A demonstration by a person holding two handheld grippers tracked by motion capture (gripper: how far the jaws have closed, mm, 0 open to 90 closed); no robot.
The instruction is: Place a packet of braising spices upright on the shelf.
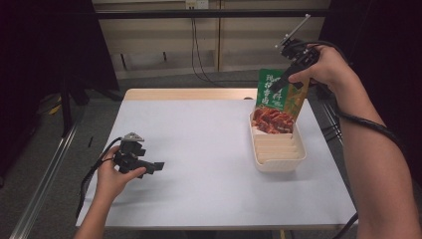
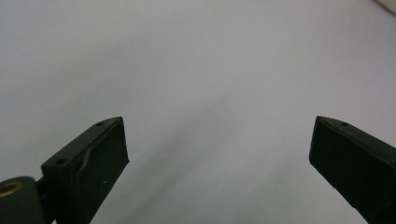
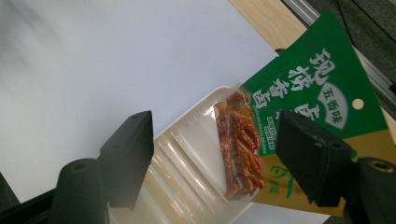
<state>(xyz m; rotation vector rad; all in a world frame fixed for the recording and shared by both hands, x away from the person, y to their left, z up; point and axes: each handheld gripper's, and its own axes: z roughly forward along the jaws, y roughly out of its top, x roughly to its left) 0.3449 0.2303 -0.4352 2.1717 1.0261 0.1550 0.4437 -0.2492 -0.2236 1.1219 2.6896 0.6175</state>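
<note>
A green snack pouch (image 1: pixel 276 99) with red food pictured on it stands upright, tilted, in the far end of a white ribbed tray (image 1: pixel 279 160). My right gripper (image 1: pixel 282 82) hangs above and in front of the pouch's top, its jaws open. In the right gripper view my right gripper (image 3: pixel 215 123) stands wide, the pouch (image 3: pixel 317 84) lies beside and behind the right-hand jaw, and the tray (image 3: pixel 196 114) is below. My left gripper (image 1: pixel 152 167) rests low over the table's near left, open with nothing between its jaws; in the left gripper view my left gripper (image 2: pixel 219 123) faces bare surface.
A white sheet (image 1: pixel 199 149) covers the table, with a wooden strip (image 1: pixel 189 93) bare along its far edge. The tray sits close to the table's right edge. A metal rail (image 1: pixel 45 169) runs along the floor at the left, and cables (image 1: pixel 196 55) hang behind.
</note>
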